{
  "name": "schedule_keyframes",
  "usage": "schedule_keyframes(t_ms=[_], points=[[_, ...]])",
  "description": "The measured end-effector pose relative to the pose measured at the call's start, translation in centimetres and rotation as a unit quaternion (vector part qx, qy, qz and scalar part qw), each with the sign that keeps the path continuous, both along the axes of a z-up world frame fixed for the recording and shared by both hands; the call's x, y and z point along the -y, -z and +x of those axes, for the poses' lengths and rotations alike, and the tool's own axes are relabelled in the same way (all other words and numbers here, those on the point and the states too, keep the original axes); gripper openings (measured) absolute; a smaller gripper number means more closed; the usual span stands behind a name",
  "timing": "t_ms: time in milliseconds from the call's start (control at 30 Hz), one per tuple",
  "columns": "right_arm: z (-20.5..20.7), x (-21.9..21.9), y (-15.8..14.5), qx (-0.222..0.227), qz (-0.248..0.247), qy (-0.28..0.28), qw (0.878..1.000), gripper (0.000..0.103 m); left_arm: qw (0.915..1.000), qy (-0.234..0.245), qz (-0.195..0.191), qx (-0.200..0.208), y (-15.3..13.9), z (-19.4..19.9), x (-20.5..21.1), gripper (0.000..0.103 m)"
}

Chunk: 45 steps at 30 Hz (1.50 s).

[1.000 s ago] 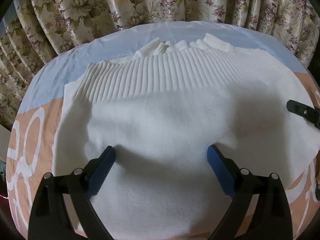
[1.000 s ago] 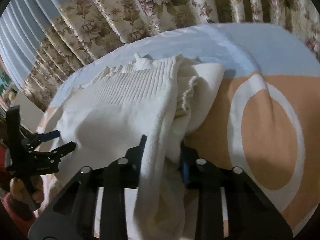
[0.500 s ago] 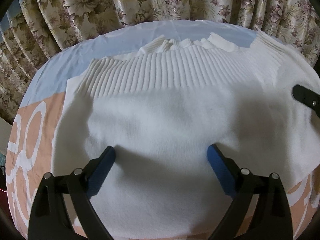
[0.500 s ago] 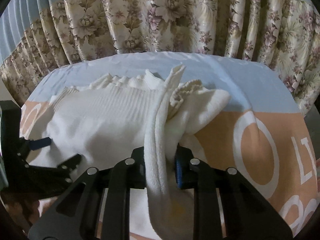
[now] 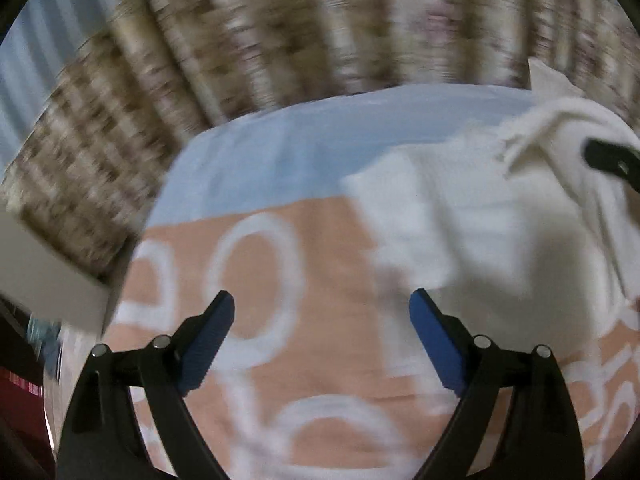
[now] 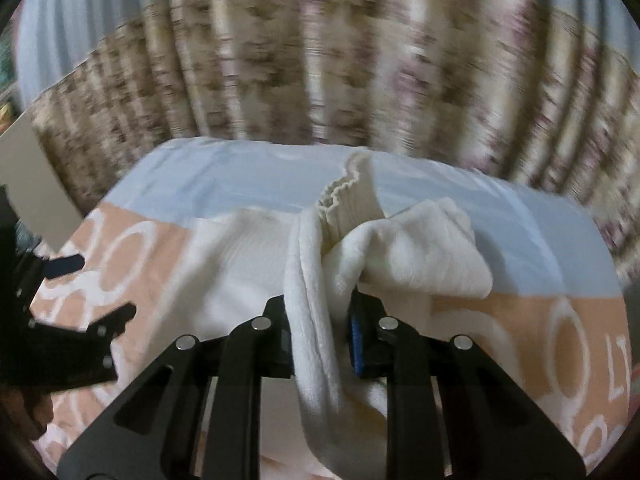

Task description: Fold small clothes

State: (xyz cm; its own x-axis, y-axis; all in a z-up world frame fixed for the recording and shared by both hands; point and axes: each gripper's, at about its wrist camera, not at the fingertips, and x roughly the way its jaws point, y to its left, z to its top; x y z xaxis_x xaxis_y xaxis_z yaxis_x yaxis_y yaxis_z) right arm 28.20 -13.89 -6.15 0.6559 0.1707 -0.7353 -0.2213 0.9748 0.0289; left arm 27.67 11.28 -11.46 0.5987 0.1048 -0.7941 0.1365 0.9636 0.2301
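A white knit sweater lies on the peach and blue cover. My right gripper is shut on a bunched fold of it, lifted so that a ribbed cuff sticks up behind the pads. In the left wrist view the sweater sits to the right, with the right gripper at its far edge. My left gripper hangs over bare cover left of the sweater. Its jaws are wide and closing, with nothing between them. From the right wrist view the left gripper shows at the left edge.
Flowered curtains hang close behind the bed. A white panel stands off the cover's left side. The cover carries large white letters and a pale blue band at the back. Both views are motion-blurred.
My left gripper has swung left off the sweater to bare cover. The right gripper has risen and carried the pinched fold leftward over the sweater's body.
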Motion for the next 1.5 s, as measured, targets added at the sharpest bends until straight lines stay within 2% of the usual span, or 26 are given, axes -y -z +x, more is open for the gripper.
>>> schedule_keyframes(t_ms=[100, 200, 267, 333, 367, 400, 433, 467, 633, 733, 900, 1067, 1133, 1200, 1267, 1300, 1333, 1367, 1400, 1433, 1500], points=[[0.0, -4.9, 0.8, -0.009, -0.005, -0.037, 0.999, 0.019, 0.9987, -0.047, -0.018, -0.006, 0.1, -0.1, -4.8, 0.089], [0.2, -9.9, 4.6, -0.063, -0.019, -0.074, 0.995, 0.019, 0.9963, -0.073, -0.043, -0.016, 0.8, -0.6, -7.4, 0.089], [0.2, -11.1, 6.6, -0.085, -0.033, -0.077, 0.993, 0.020, 0.9957, -0.075, -0.049, -0.023, 1.1, -1.0, -8.0, 0.089], [-0.1, -11.1, 6.9, -0.077, -0.027, -0.090, 0.993, 0.027, 0.9962, -0.070, -0.045, -0.025, 1.4, -1.5, -7.8, 0.089], [-0.1, -10.6, 6.5, -0.081, -0.017, -0.096, 0.992, 0.029, 0.9966, -0.066, -0.044, -0.024, 1.6, -1.7, -7.4, 0.089], [-0.1, -9.9, 5.9, -0.089, 0.007, -0.104, 0.991, 0.038, 0.9968, -0.062, -0.044, -0.025, 1.7, -1.9, -7.1, 0.090], [-0.2, -9.2, 5.4, -0.092, 0.023, -0.106, 0.990, 0.042, 0.9969, -0.060, -0.044, -0.027, 1.8, -1.8, -6.8, 0.090], [-0.3, -8.2, 4.4, -0.088, 0.036, -0.106, 0.990, 0.042, 0.9970, -0.057, -0.046, -0.027, 1.9, -1.6, -6.5, 0.090], [-1.9, -3.1, 1.8, -0.067, 0.046, -0.092, 0.993, 0.056, 0.9976, -0.030, -0.057, -0.024, 1.6, -0.8, -4.3, 0.090], [-1.9, 0.4, 2.2, -0.069, 0.051, -0.057, 0.995, 0.056, 0.9965, -0.008, -0.078, -0.027, 1.2, 0.2, -2.4, 0.090], [-1.5, 4.5, 4.4, -0.093, 0.075, -0.011, 0.993, 0.056, 0.9937, 0.041, -0.103, -0.021, 0.0, 3.0, 1.9, 0.090], [-2.1, 5.1, 5.9, -0.099, 0.087, -0.008, 0.991, 0.056, 0.9939, 0.076, -0.077, -0.017, 0.2, 5.9, 6.4, 0.090], [-2.1, 5.1, 6.1, -0.097, 0.092, -0.010, 0.991, 0.053, 0.9935, 0.085, -0.070, -0.030, 1.0, 7.4, 7.8, 0.090], [-2.0, 4.8, 6.6, -0.101, 0.097, -0.017, 0.990, 0.043, 0.9936, 0.083, -0.065, -0.039, 1.7, 8.3, 8.3, 0.080], [-1.9, 4.6, 6.8, -0.100, 0.092, -0.024, 0.990, 0.038, 0.9896, 0.098, -0.087, -0.060, 2.6, 9.3, 8.3, 0.046], [-2.1, 4.5, 6.8, -0.091, 0.086, -0.025, 0.992, 0.031, 0.9862, 0.105, -0.108, -0.069, 2.7, 9.4, 8.1, 0.036], [-2.2, 4.4, 6.8, -0.083, 0.082, -0.025, 0.993, 0.024, 0.9834, 0.109, -0.126, -0.071, 2.7, 9.6, 7.9, 0.030], [-2.4, 4.4, 6.9, -0.076, 0.077, -0.025, 0.994, 0.020, 0.9835, 0.112, -0.125, -0.068, 2.7, 9.7, 7.9, 0.024], [-2.7, 4.3, 6.9, -0.067, 0.069, -0.024, 0.995, 0.015, 0.9831, 0.120, -0.123, -0.063, 2.4, 9.8, 8.1, 0.022], [-2.8, 4.2, 7.0, -0.061, 0.061, -0.024, 0.996, 0.011, 0.9834, 0.128, -0.115, -0.057, 2.2, 10.0, 8.3, 0.016], [-3.3, 3.6, 6.9, -0.041, 0.031, -0.028, 0.998, 0.008, 0.9853, 0.138, -0.091, -0.044, 1.7, 10.4, 8.8, 0.015]])
